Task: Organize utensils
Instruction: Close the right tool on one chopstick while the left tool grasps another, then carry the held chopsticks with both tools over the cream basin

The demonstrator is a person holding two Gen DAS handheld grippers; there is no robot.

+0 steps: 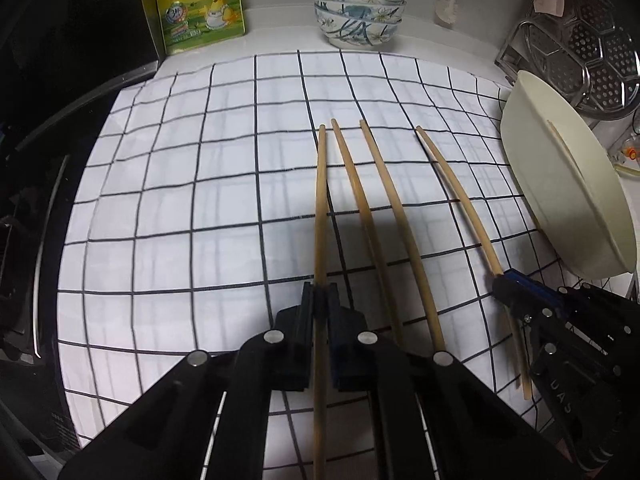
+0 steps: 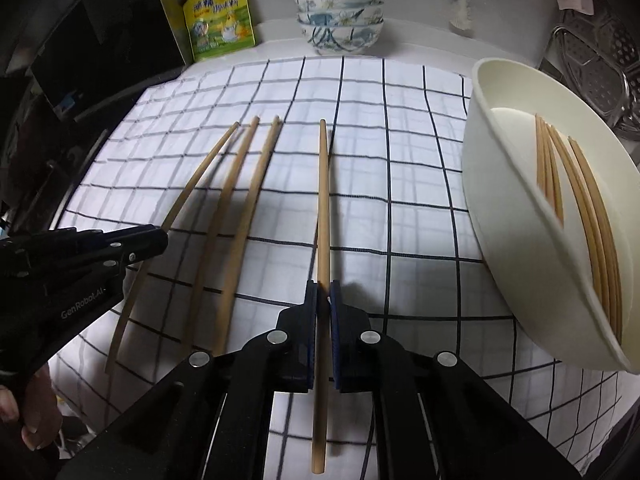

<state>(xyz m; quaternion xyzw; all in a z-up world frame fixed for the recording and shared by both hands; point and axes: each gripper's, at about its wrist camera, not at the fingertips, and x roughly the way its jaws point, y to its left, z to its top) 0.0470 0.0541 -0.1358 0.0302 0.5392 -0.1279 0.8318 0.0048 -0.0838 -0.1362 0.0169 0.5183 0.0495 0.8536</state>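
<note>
Four pale wooden chopsticks lie roughly side by side on a white cloth with a dark grid (image 1: 200,184). The black left gripper (image 1: 320,292) is clenched on the leftmost chopstick (image 1: 320,200), and the black right gripper (image 2: 323,286) is clenched on the rightmost chopstick (image 2: 322,200). Two loose chopsticks (image 1: 384,208) rest between them. More chopsticks (image 2: 580,208) sit inside a cream oval plastic basin (image 2: 500,200) at the right.

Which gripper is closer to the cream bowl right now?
Right. The right gripper, shut on a chopstick, sits just beside the cream bowl; the left gripper is beyond two more chopsticks.
</note>
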